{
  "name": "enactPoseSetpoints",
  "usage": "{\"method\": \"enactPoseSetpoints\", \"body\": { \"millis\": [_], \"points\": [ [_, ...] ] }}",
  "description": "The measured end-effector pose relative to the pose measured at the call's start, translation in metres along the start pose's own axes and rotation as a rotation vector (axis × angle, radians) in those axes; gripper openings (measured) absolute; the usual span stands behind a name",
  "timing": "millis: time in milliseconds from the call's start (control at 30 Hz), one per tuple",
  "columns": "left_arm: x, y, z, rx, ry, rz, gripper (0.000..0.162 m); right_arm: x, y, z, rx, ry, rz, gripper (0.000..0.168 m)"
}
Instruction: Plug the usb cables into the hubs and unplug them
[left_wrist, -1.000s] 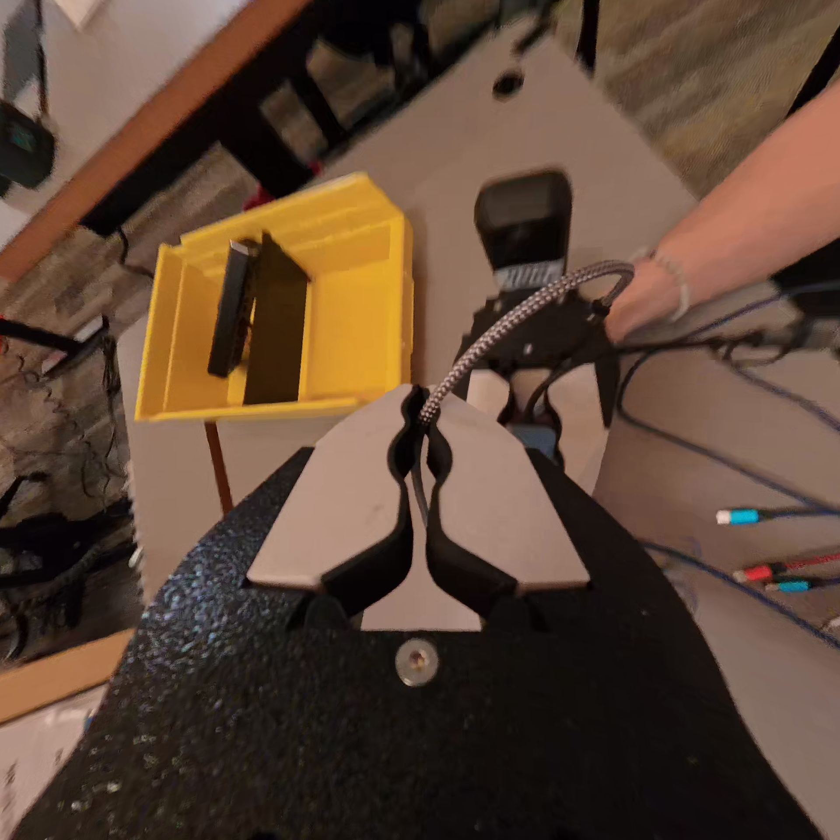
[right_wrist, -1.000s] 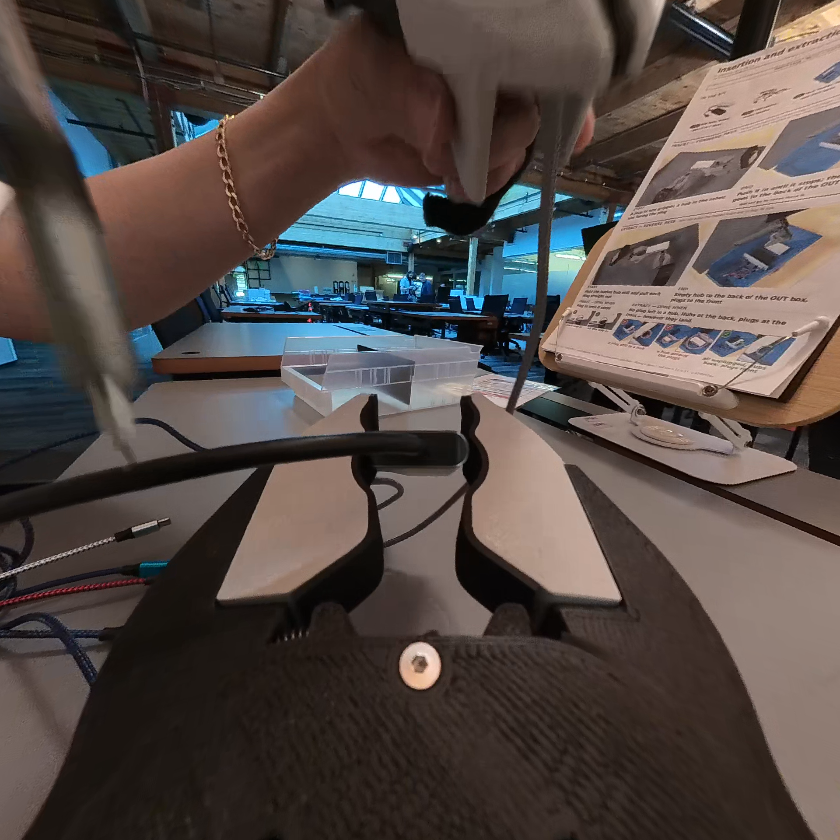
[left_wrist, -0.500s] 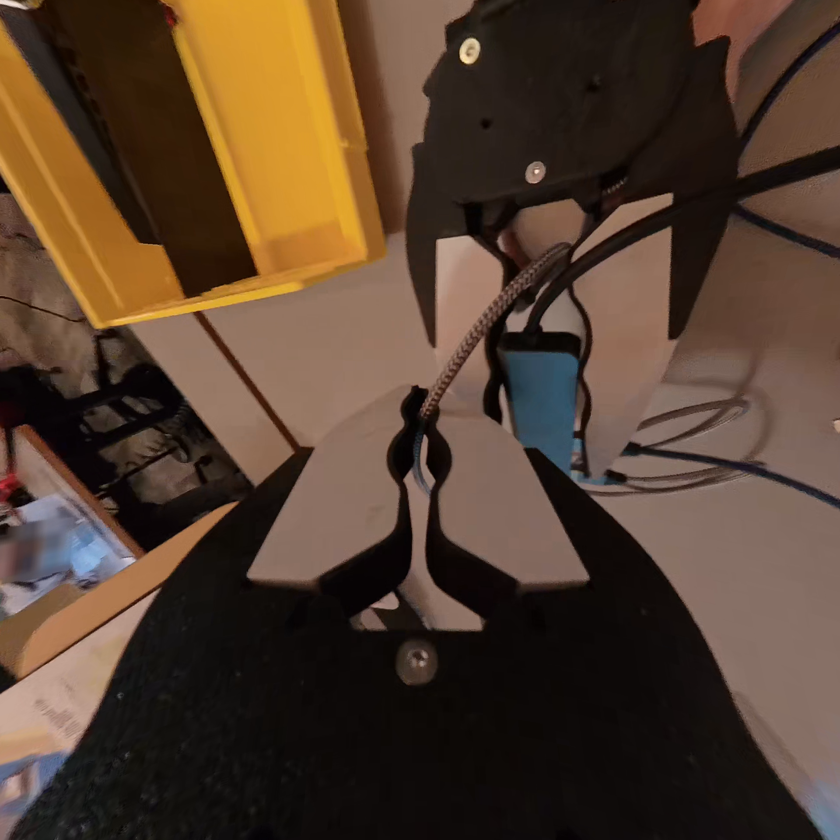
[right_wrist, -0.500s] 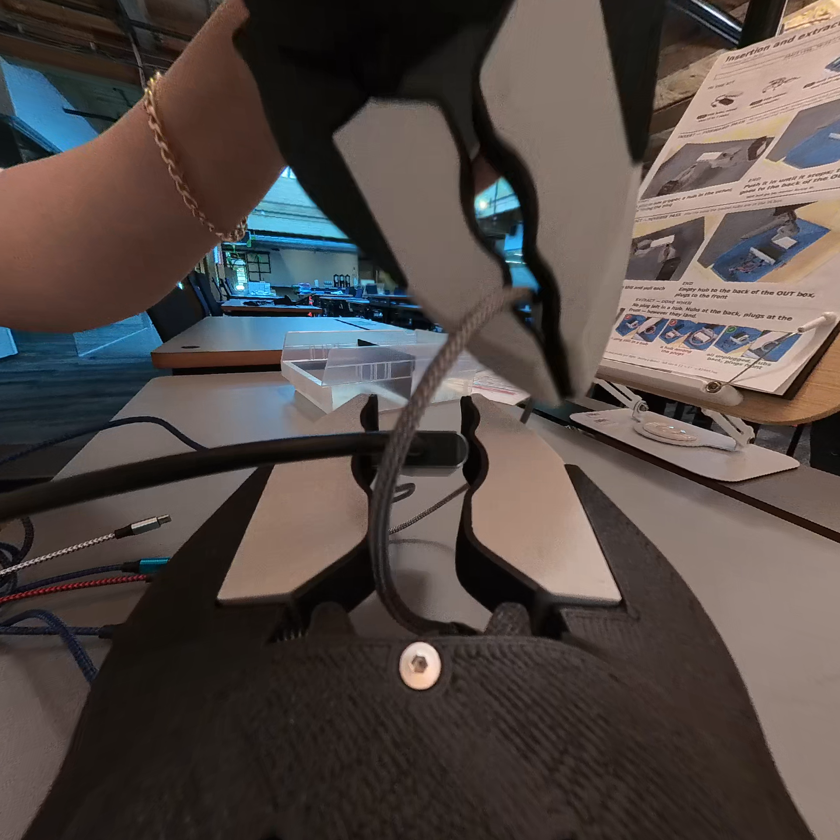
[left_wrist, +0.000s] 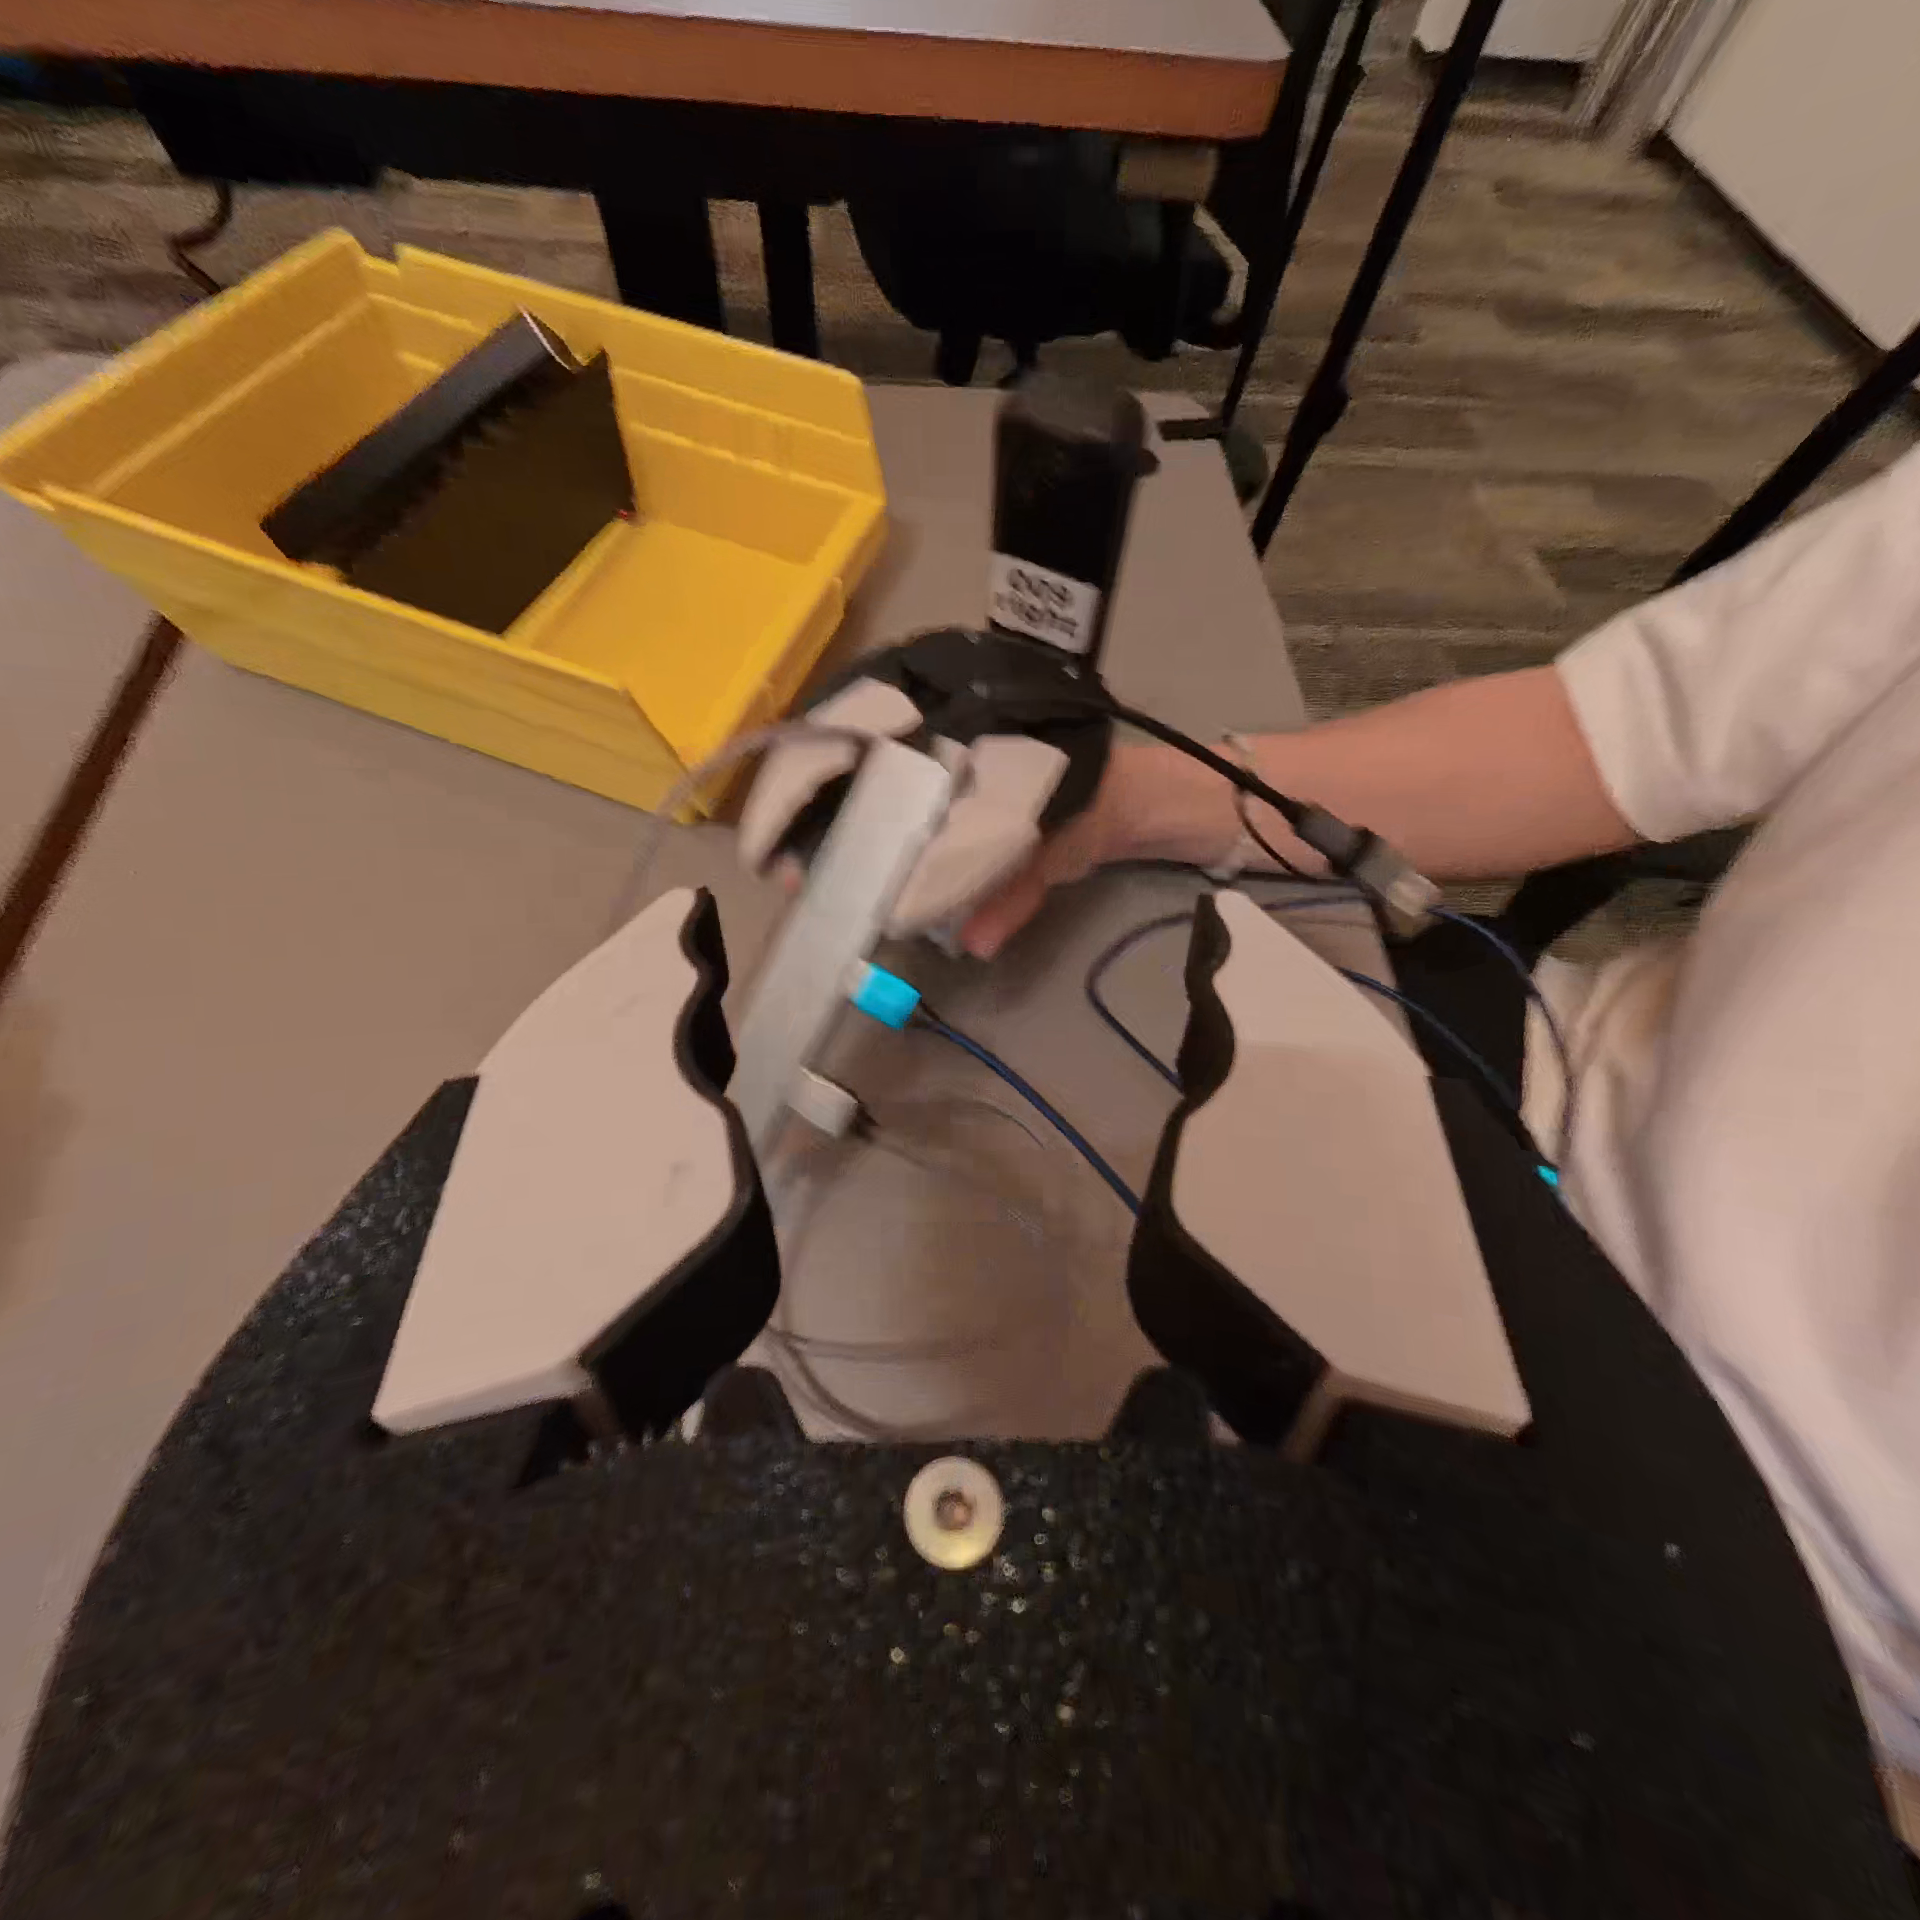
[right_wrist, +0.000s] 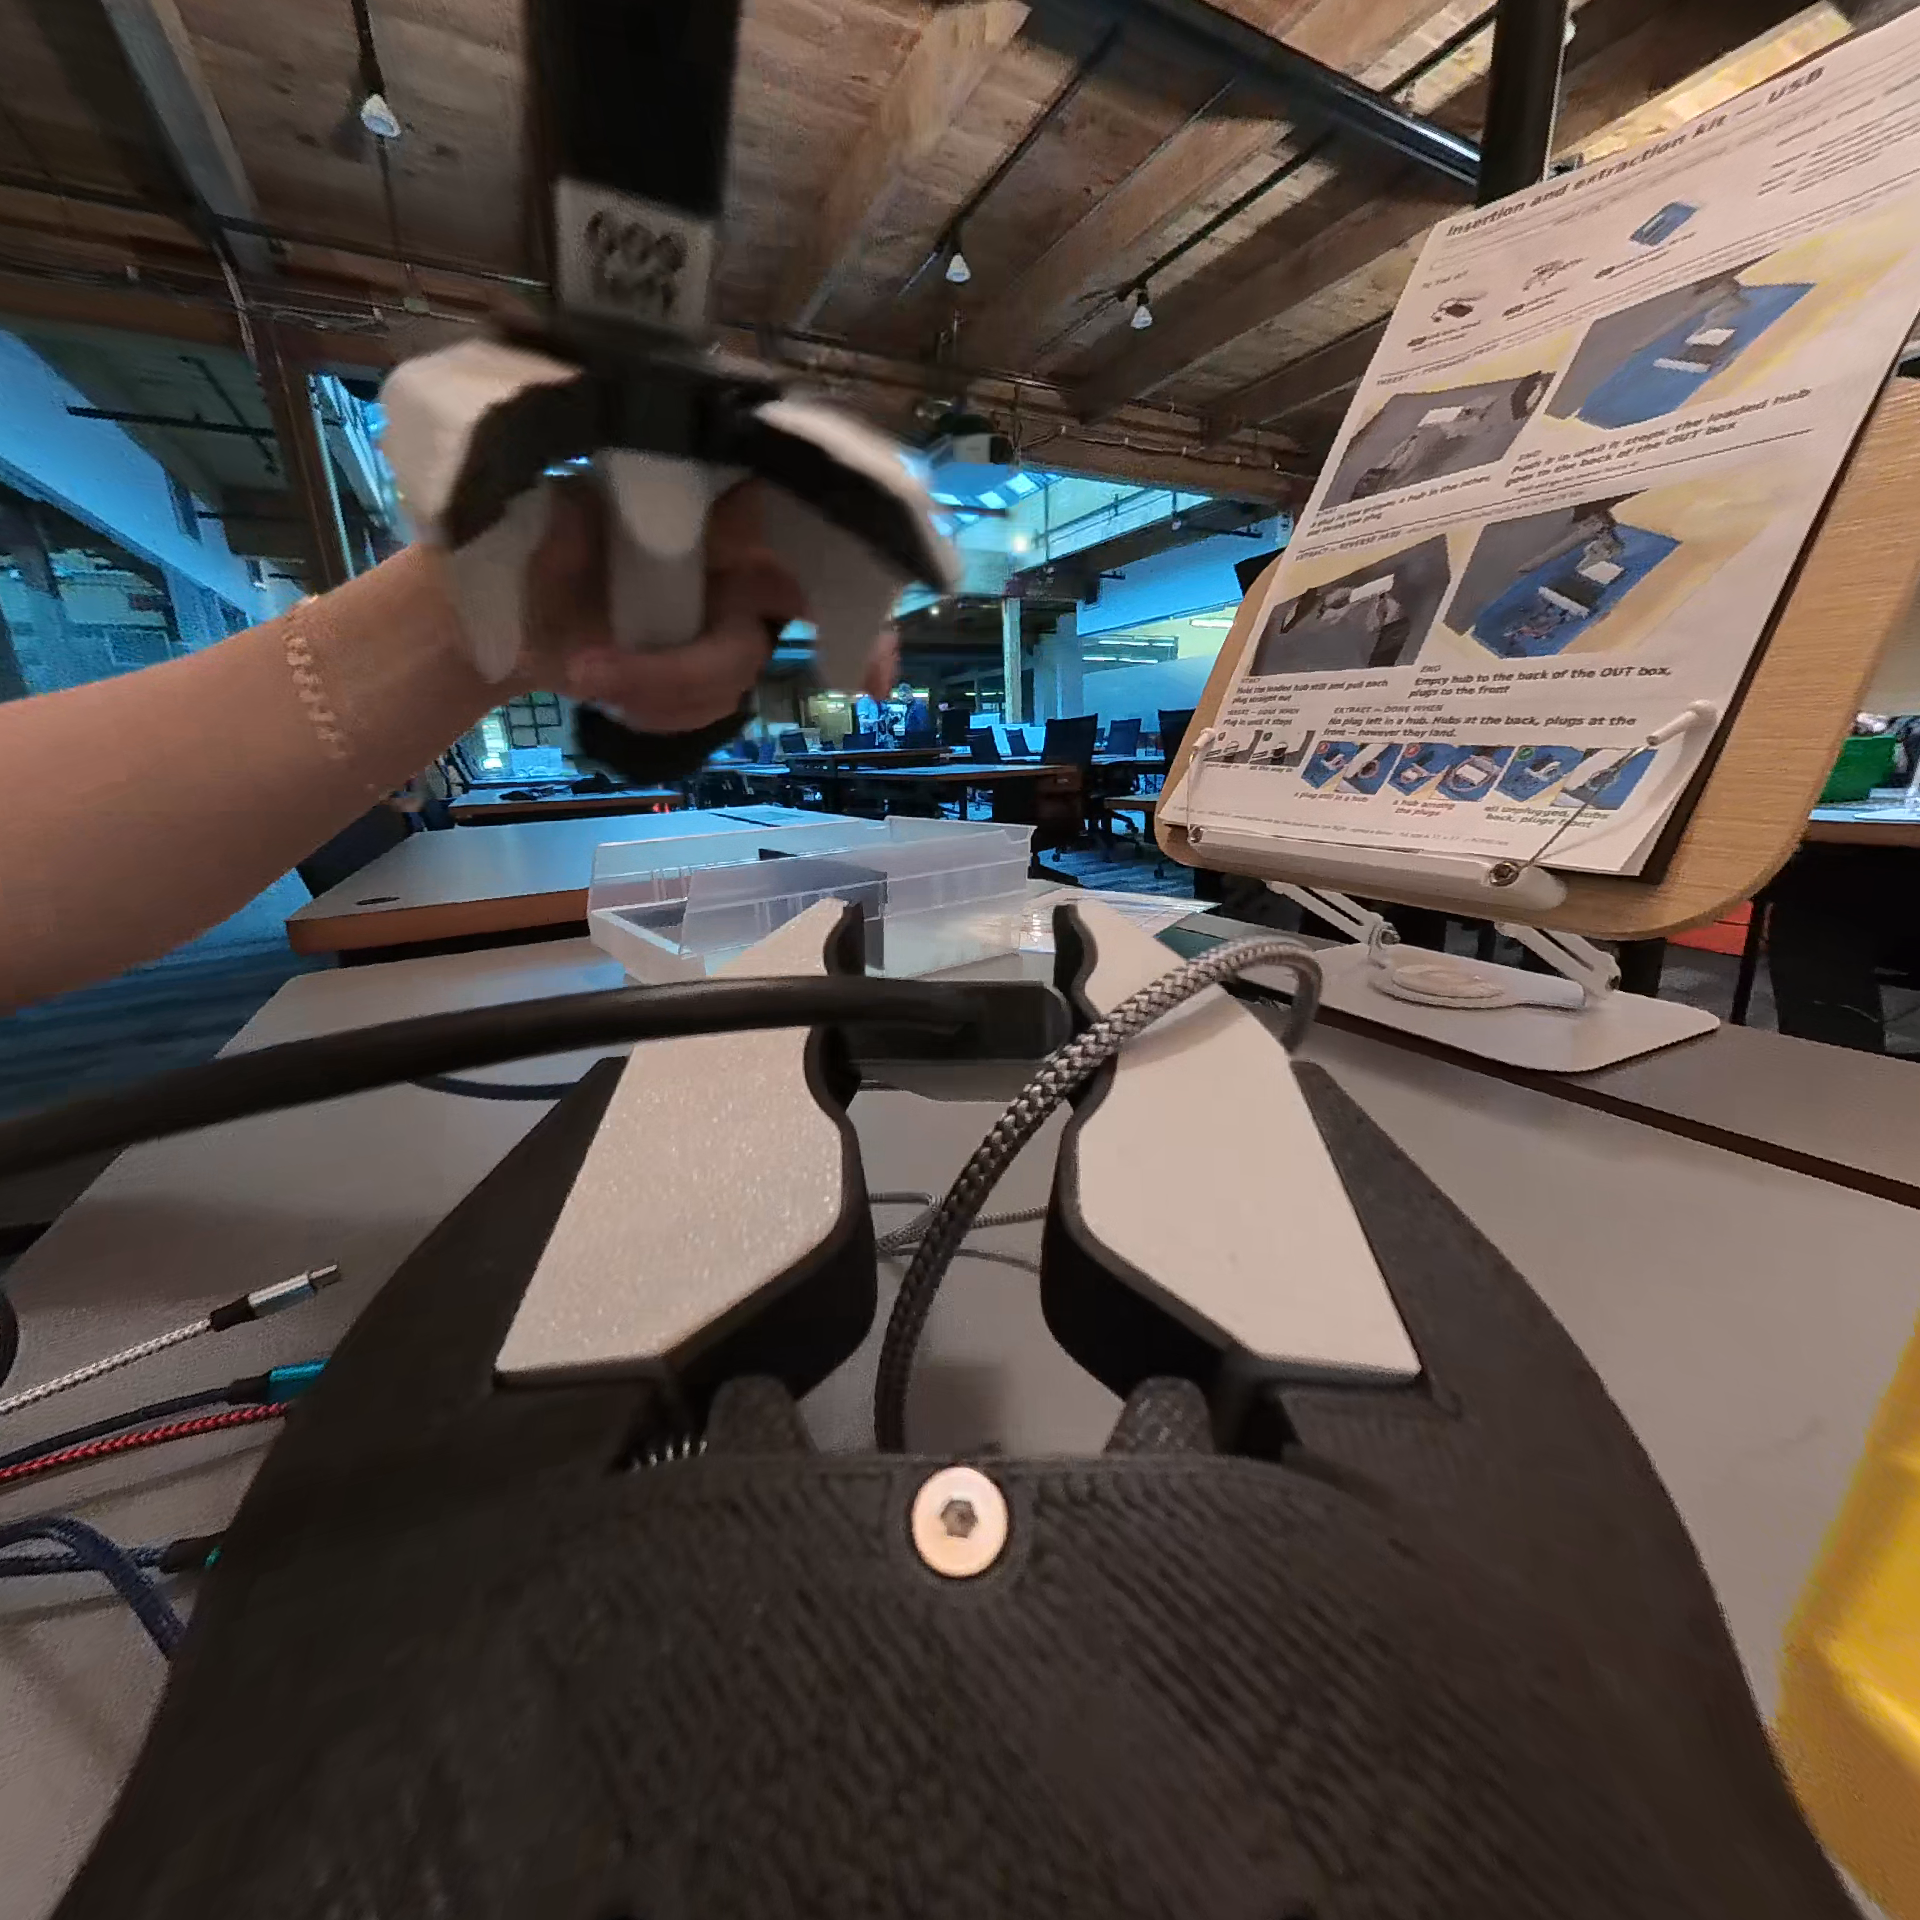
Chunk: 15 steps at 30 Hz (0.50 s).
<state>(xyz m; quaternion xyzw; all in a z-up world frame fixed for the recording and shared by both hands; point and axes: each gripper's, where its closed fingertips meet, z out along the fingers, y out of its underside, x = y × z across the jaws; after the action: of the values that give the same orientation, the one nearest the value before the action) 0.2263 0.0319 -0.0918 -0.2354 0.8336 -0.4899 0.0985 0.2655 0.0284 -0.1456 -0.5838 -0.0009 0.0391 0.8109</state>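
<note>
In the left wrist view my right gripper (left_wrist: 862, 862) is shut on a long grey hub (left_wrist: 821, 956) and holds it tilted above the table. A cyan plug (left_wrist: 883, 1000) on a blue cable and a silver plug (left_wrist: 831, 1107) sit in the hub's side. My left gripper (left_wrist: 951, 925) is open and empty just in front of the hub. In the right wrist view my right gripper (right_wrist: 958, 935) clamps the hub's black end, and its black cable (right_wrist: 416, 1049) runs off left. A braided grey cable (right_wrist: 987, 1164) passes between the jaws. The left gripper (right_wrist: 665, 623) hangs open above.
A yellow bin (left_wrist: 416, 675) with a black divider stands at the back left. A clear bin (right_wrist: 727, 894) and an instruction sheet on a stand (right_wrist: 1558, 520) stand ahead. Loose cables (right_wrist: 156, 1351) lie at the left. A person's arm (left_wrist: 1403, 779) reaches in from the right. The grippers' ends are close to 8 cm from one another.
My left gripper was shut on the braided grey cable close to the hub. It has opened, let the cable go and drawn back. The right gripper still holds the hub.
</note>
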Motion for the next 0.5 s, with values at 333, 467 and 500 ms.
{"method": "enactPoseSetpoints", "body": {
  "millis": [333, 467, 500],
  "points": [
    [0.140, 0.188, -0.022, -0.355, -0.162, -0.619, 0.094, 0.004, -0.004, -0.003, 0.028, 0.011, 0.020, 0.036],
    [0.188, 0.192, -0.006, -0.153, -0.280, -0.997, 0.089, 0.003, -0.003, -0.002, 0.021, 0.010, 0.010, 0.036],
    [0.202, 0.189, 0.001, -0.102, -0.270, -1.048, 0.093, 0.002, -0.002, -0.002, 0.019, 0.011, 0.007, 0.036]
  ]
}}
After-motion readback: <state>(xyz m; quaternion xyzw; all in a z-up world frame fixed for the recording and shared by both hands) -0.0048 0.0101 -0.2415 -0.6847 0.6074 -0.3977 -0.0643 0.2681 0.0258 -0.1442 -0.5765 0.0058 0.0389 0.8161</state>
